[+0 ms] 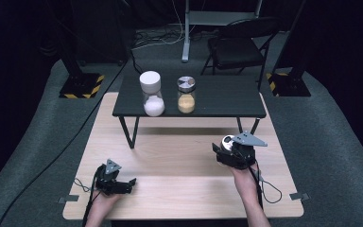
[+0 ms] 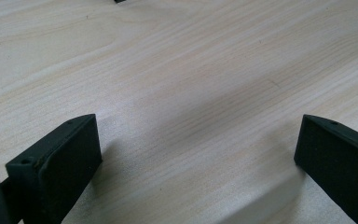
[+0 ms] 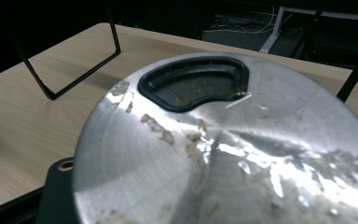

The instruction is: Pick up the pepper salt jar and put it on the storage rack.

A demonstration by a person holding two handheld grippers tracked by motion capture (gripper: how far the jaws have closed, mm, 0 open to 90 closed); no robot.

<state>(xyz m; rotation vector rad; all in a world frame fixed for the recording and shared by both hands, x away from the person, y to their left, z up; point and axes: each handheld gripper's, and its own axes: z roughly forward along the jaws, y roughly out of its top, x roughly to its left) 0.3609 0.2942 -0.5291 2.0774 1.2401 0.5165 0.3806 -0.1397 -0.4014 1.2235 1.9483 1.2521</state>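
Observation:
My right gripper [image 1: 227, 147] is shut on a small jar [image 1: 227, 141] with a silver lid, held above the right side of the wooden table [image 1: 179, 194]. In the right gripper view the lid [image 3: 223, 154] is close up: brushed metal with a kidney-shaped pouring hole [image 3: 193, 86] and crumbs of seasoning stuck to it. One black finger [image 3: 58, 191] shows at its lower left. My left gripper [image 1: 131, 185] rests low at the table's front left, open. In the left gripper view, bare wood lies between the two fingers of the left gripper [image 2: 198, 135].
A low black table [image 1: 227, 101] stands on the far half of the wooden table. On it are a white-lidded jar of white powder [image 1: 152, 94] and a silver-lidded jar of tan powder [image 1: 186, 95]. Its thin legs [image 1: 128, 132] come down near mid-table. A chair [image 1: 238, 45] stands behind.

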